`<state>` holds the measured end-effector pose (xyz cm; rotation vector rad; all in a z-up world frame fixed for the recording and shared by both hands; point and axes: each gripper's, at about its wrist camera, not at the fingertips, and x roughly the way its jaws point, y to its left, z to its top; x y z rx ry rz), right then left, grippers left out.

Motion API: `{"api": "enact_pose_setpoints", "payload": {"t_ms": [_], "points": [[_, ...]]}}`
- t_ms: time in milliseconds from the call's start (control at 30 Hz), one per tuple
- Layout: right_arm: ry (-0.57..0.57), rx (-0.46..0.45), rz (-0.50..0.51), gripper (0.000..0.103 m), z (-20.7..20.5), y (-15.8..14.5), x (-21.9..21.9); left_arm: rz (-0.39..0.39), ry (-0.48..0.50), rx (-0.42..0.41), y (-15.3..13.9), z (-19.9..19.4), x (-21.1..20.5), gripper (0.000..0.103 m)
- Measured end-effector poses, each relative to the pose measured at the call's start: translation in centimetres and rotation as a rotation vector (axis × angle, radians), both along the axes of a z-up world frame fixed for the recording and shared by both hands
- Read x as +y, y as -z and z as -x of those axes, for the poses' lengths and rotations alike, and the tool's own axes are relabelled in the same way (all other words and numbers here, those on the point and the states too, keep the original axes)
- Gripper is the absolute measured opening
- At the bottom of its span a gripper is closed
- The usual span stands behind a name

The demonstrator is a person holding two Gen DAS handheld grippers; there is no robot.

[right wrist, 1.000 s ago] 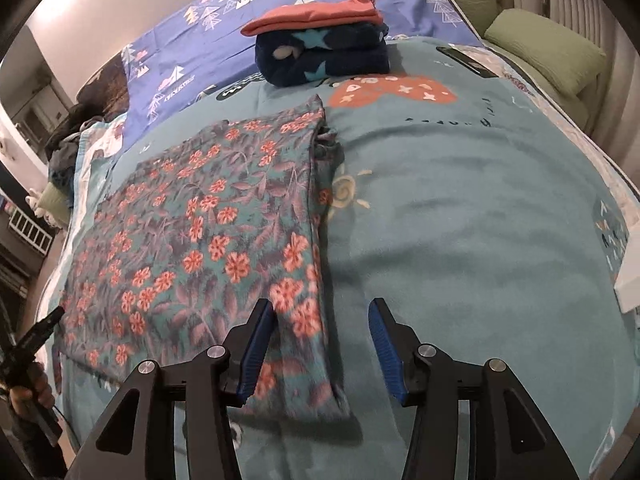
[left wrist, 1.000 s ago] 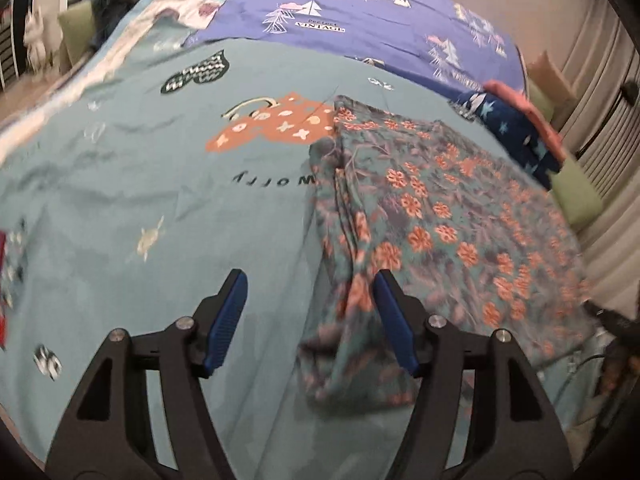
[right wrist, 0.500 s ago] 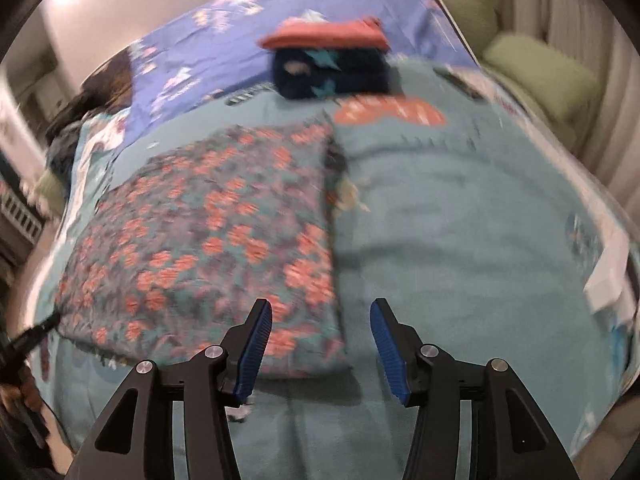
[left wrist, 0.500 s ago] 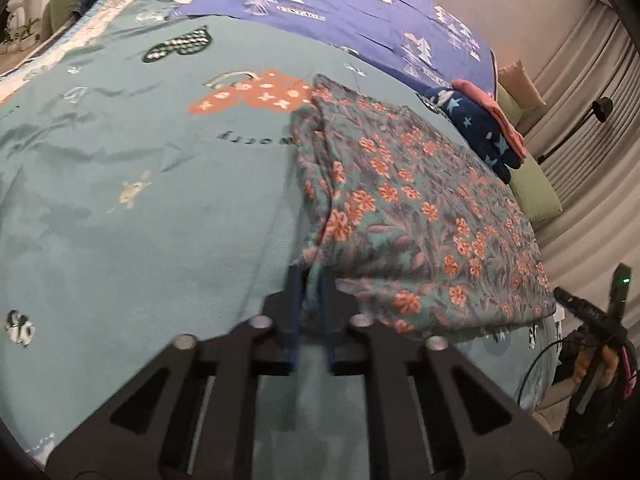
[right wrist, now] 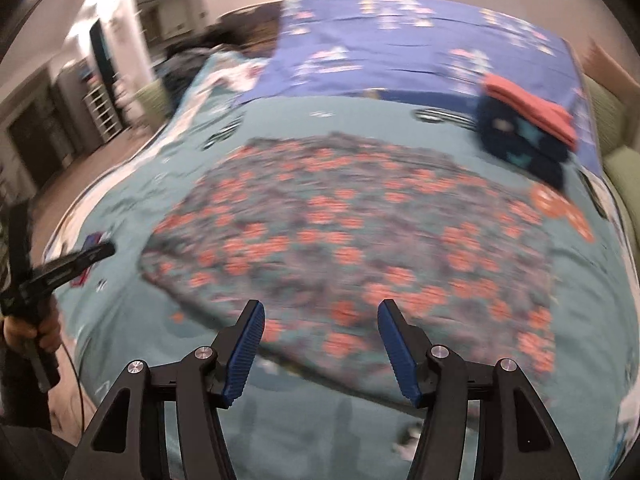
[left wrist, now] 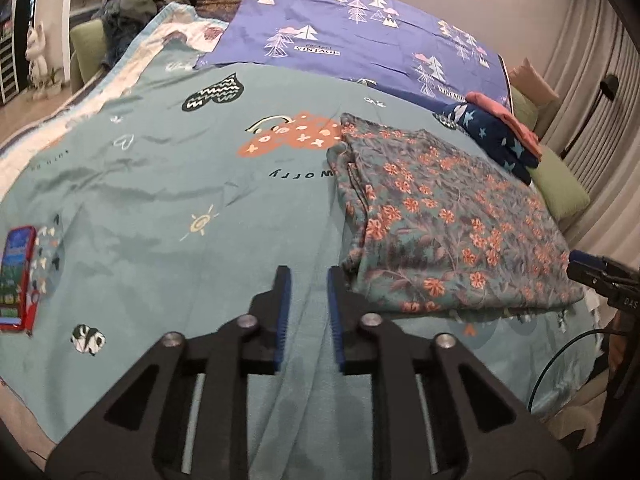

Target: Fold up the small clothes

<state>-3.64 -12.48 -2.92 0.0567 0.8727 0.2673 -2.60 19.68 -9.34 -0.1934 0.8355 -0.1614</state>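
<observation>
A teal garment with orange flowers (left wrist: pixel 448 216) lies folded flat on the teal bedspread (left wrist: pixel 168 200). My left gripper (left wrist: pixel 307 280) hovers just left of the garment's near left corner, jaws a small gap apart, holding nothing. In the blurred right wrist view the garment (right wrist: pixel 352 232) spreads ahead, and my right gripper (right wrist: pixel 320 316) is open and empty over its near edge. The left gripper also shows at the left edge of that view (right wrist: pixel 60 268).
A folded pile, navy star cloth under a coral piece (left wrist: pixel 500 132), sits beyond the garment; it also shows in the right wrist view (right wrist: pixel 528 128). A purple tree-print sheet (left wrist: pixel 360 40) covers the far bed. A red-edged booklet (left wrist: pixel 16 276) lies at left. Green cushions (left wrist: pixel 560 196) line the right side.
My left gripper was open beside the garment's corner, shut half a second ago, and now stands slightly parted and drawn back. My right gripper, still open, swung left along the near edge.
</observation>
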Motion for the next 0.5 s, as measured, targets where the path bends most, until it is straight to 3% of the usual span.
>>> {"api": "enact_pose_setpoints", "payload": {"t_ms": [300,400,500], "points": [[-0.140,0.011,0.112,0.060,-1.3,1.3,7.2,-0.039,0.024,-0.002,0.6,0.0,0.1,0.032],[-0.177,-0.044,0.180,0.061,-1.3,1.3,9.6,-0.052,0.010,0.007,1.0,-0.3,0.5,0.043],[-0.242,-0.164,0.288,0.071,-0.5,1.2,12.7,-0.068,-0.018,0.005,1.4,-0.9,1.2,0.054]]}}
